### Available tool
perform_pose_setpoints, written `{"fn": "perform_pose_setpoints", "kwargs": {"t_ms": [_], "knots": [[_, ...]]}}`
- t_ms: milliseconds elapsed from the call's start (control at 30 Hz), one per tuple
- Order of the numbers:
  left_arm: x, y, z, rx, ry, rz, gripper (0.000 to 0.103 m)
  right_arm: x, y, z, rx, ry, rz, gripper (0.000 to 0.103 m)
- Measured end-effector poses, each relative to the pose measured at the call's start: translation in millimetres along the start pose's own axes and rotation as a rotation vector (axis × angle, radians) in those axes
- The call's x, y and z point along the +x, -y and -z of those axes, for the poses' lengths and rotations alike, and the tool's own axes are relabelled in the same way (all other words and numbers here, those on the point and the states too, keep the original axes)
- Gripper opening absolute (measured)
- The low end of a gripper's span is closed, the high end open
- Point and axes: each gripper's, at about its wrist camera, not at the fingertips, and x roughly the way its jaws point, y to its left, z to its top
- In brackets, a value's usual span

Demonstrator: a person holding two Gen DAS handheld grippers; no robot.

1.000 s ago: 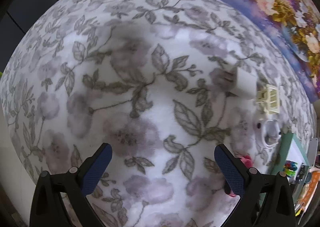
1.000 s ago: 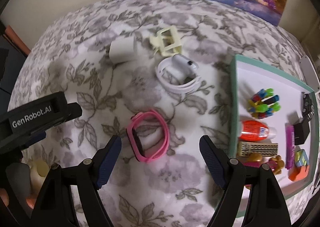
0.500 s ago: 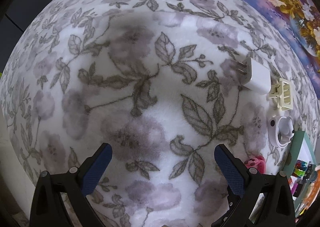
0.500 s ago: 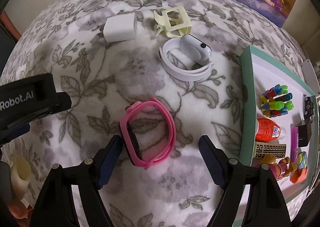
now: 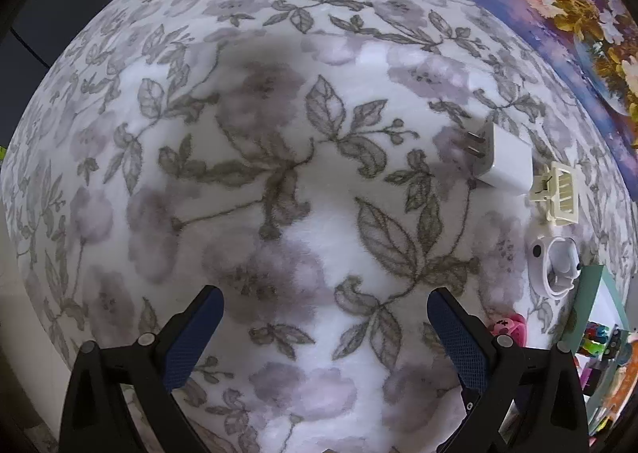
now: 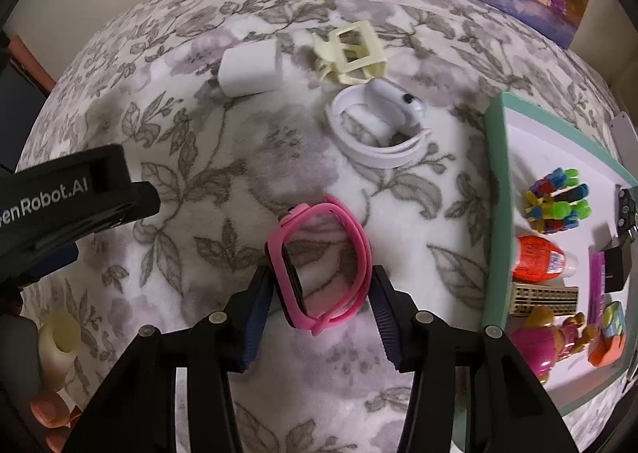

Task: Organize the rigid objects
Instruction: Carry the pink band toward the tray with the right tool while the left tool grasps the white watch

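While a good share of the small items is already sitting in the green-rimmed tray at the right edge of the floral blanket, four pieces are still lying loose on the fabric, so I judge the sorting to be somewhat past halfway. The right gripper is straddling the pink watch, one finger on each side of the band and seemingly just touching it; whether it is squeezing yet I cannot tell. The watch is resting on the blanket just left of the tray's near-left corner. Farther toward the back edge, the white watch is lying just beside the tray's left rim, with the cream hair clip touching it from behind and the white charger sitting close to the clip's left. The left gripper is hanging with its fingers spread wide and nothing between them, over a bare stretch of blanket well apart from the charger (its prongs are pointing away from the tray). Inside the tray, a coloured clip bundle, a red bottle, a figurine and some blocks are already lying together.
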Motion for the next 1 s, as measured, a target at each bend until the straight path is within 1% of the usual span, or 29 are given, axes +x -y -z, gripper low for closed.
{"fn": "perform_pose_setpoints", "kwargs": {"t_ms": [133, 233, 367, 533, 600, 767, 933, 1000], "knots": [[-5, 5, -3, 0.006, 0.015, 0.006, 0.103, -15, 16, -4, 0.032, 0.033, -0.016, 0.051], [-12, 13, -3, 0.015, 0.027, 0.029, 0.103, -28, 32, -9, 0.071, 0.063, -0.027, 0.051], [-20, 29, -3, 0.044, 0.051, 0.051, 0.103, -45, 60, -16, 0.128, 0.108, -0.017, 0.051], [-27, 66, 1, 0.123, 0.080, 0.087, 0.103, -65, 97, -24, 0.220, 0.158, -0.007, 0.051], [-28, 84, 3, 0.169, 0.098, 0.112, 0.103, -72, 112, -25, 0.253, 0.173, 0.002, 0.051], [-29, 122, 8, 0.274, 0.140, 0.128, 0.103, -78, 146, -29, 0.315, 0.195, 0.026, 0.051], [-19, 156, 11, 0.327, 0.136, 0.157, 0.102, -76, 173, -32, 0.368, 0.199, 0.025, 0.051], [-10, 167, 13, 0.348, 0.123, 0.156, 0.102, -74, 179, -33, 0.379, 0.198, 0.024, 0.051]]}}
